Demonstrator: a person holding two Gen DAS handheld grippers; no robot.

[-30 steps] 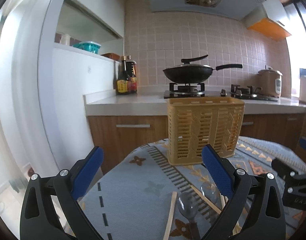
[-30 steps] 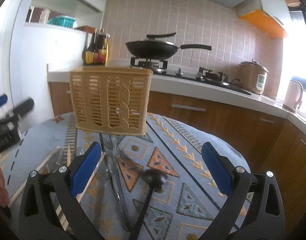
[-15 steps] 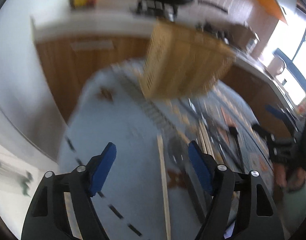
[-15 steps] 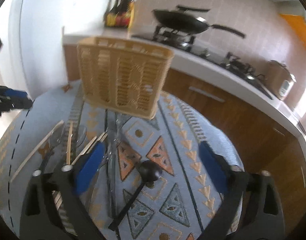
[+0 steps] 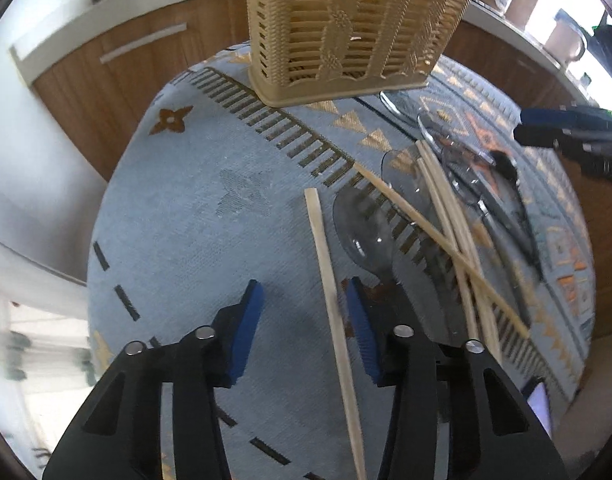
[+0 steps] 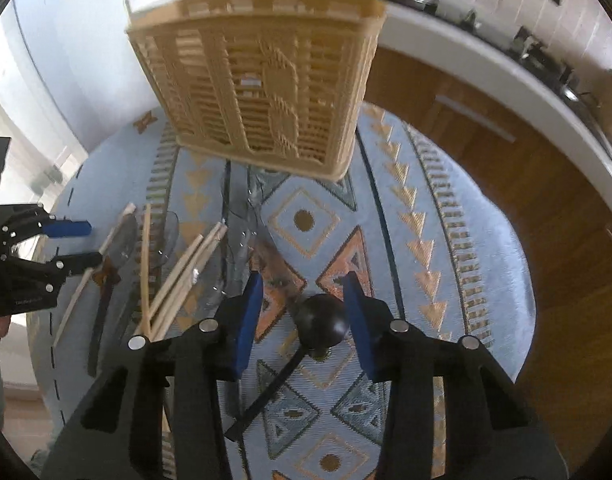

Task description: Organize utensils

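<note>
A tan slotted utensil basket [image 5: 345,28] stands at the far side of the patterned table; it also shows in the right wrist view [image 6: 258,76]. Wooden chopsticks [image 5: 445,220], clear plastic spoons [image 5: 365,228] and a black ladle [image 5: 509,184] lie scattered before it. My left gripper [image 5: 306,308] is open, low over the cloth, with a single chopstick [image 5: 329,264] passing between its fingers. My right gripper [image 6: 302,300] is open, its fingers either side of the black ladle's round bowl [image 6: 321,320]. The chopsticks [image 6: 186,268] lie left of it.
The round table wears a blue patterned cloth [image 5: 210,184]. Wooden kitchen cabinets [image 6: 525,168] and a white counter [image 6: 485,68] with a stove run behind. The other gripper shows at the right edge of the left view [image 5: 573,136] and the left edge of the right view [image 6: 34,256].
Both grippers have tilted down and dropped toward the table. Both have narrowed their opening. The left now straddles a chopstick, the right the ladle's bowl.
</note>
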